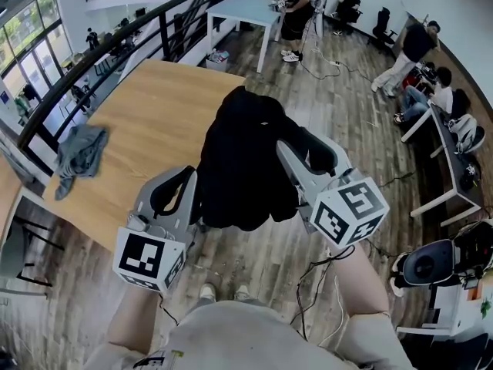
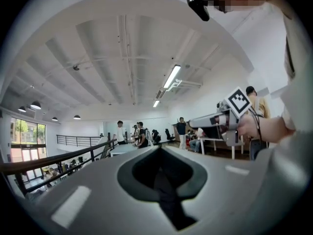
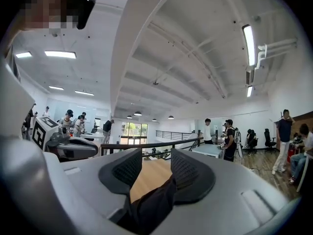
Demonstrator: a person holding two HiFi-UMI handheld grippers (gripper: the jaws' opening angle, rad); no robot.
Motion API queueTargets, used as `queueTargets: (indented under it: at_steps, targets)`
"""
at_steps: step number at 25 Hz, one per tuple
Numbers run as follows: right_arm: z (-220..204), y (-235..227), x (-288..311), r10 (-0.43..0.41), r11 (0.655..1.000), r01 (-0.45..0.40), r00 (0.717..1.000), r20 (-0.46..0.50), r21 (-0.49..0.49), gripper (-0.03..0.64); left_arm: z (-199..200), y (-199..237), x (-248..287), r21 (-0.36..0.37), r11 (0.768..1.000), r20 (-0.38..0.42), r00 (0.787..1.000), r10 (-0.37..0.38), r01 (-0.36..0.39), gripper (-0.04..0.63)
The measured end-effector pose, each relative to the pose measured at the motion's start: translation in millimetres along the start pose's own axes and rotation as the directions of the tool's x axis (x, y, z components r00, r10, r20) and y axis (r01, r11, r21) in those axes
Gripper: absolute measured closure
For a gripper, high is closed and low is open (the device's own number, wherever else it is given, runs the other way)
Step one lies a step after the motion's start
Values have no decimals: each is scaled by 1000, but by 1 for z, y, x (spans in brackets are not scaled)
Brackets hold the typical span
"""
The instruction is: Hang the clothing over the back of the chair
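Note:
A black garment (image 1: 243, 160) hangs bunched in the air over the near edge of the wooden table (image 1: 146, 106), between my two grippers. My left gripper (image 1: 187, 183) is at the garment's left side; in the left gripper view its jaws (image 2: 161, 180) are shut on a fold of the black cloth (image 2: 168, 204). My right gripper (image 1: 304, 151) reaches in from the right, with cloth draped over it. In the right gripper view its jaws (image 3: 151, 170) stand apart, black cloth (image 3: 149, 207) lying low between them and the table (image 3: 146, 177) showing through the gap. I cannot make out a chair.
A grey cloth (image 1: 81, 156) lies crumpled on the table's left part. A dark railing (image 1: 100, 52) runs behind the table, with a white table (image 1: 243, 10) further back. People sit and stand at desks on the right (image 1: 420, 60). Cables trail on the wooden floor (image 1: 323, 272).

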State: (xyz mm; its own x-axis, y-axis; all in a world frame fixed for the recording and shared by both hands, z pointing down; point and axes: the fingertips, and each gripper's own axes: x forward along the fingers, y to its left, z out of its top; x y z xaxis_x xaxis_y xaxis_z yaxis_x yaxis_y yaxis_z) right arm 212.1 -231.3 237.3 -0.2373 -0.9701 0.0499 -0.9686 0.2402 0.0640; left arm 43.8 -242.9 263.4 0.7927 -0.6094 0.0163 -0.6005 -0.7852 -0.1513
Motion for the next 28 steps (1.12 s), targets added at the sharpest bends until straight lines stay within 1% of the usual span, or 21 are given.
queueTargets:
  at_steps: [5, 7, 11, 14, 17, 21, 26, 28]
  targets:
    - [-1, 26, -34, 25, 999, -25, 1000, 18, 41, 452, 18, -21, -19, 36, 999, 32, 999, -10, 9, 595]
    - [0, 38, -43, 41, 998, -42, 999, 32, 42, 467, 21, -26, -26, 43, 999, 43, 999, -17, 15, 595]
    - [-2, 59, -56, 67, 997, -69, 996, 53, 38, 494, 23, -39, -43, 13, 999, 37, 999, -30, 30, 595]
    - [-5, 68, -65, 81, 995, -84, 995, 62, 48, 531, 22, -49, -50, 12, 1000, 28, 999, -28, 28, 595]
    - [-11, 77, -70, 93, 993, -97, 994, 55, 62, 546, 16, -53, -54, 8, 999, 14, 999, -34, 34, 595]
    - [-21, 92, -72, 143, 980, -151, 987, 67, 130, 566, -1, -56, -54, -8, 999, -21, 999, -42, 42, 595]
    - [-39, 98, -74, 139, 978, -142, 990, 33, 150, 600, -23, -58, -58, -42, 998, -61, 997, -48, 45, 595]
    - [-47, 100, -73, 137, 981, -137, 991, 12, 141, 612, -33, -59, -60, -53, 998, -80, 996, -48, 44, 595]
